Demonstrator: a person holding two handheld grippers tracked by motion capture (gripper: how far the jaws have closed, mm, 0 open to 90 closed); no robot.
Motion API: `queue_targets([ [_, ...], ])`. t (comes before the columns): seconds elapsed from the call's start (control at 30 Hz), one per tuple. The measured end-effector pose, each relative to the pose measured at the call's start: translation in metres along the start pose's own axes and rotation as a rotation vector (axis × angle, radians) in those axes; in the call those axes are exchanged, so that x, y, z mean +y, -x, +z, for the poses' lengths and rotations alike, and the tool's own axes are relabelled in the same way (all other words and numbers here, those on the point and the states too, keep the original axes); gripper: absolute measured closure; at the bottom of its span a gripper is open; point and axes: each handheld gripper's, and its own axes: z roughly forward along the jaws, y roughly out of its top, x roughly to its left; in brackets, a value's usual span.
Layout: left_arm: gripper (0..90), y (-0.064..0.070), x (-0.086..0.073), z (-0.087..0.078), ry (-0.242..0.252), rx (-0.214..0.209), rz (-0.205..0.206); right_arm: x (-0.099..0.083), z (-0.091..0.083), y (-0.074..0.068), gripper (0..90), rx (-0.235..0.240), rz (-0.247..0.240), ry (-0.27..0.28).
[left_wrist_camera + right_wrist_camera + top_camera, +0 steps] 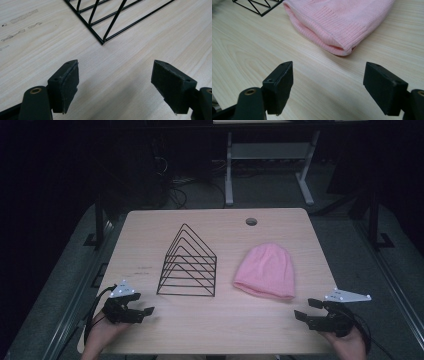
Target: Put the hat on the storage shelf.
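The pink knit beanie (265,270) near the bench's right edge looks soft and light, best pinched at its ribbed brim by the spread, empty right hand-held gripper (305,309).

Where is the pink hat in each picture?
High view: the pink hat lies right of centre on the table, beside the wire rack.
Left gripper view: the hat is not in it.
Right gripper view: the hat is at the top, ahead of the open jaws.
Shared landmark: the rack, whose corner is at the right gripper view's top left.
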Motion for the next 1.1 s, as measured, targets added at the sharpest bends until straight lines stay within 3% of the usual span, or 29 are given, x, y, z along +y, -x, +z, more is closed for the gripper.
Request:
queue_targets([
  [0.4, 22.3, -0.004, -0.003, -0.001, -0.006, 0.005, 0.018, 0.003, -0.002, -0.005, 23.2, -0.002, -0.001, 0.009],
  [0.63, 22.3, -0.008, -0.002, -0.001, -0.002, 0.012, 0.015, 0.011, 0.003, -0.01, 19.3, 0.016, 0.001, -0.023],
  [0.83, 22.3, -0.01, -0.003, -0.001, -0.004, 0.012, 0.013, 0.02, 0.004, -0.007, 18.8, 0.018, 0.024, -0.025],
  [1.1, 22.3, -0.006, -0.001, 0.0, -0.005, 0.003, 0.022, 0.045, 0.004, -0.004, 18.3, 0.022, -0.011, -0.062],
])
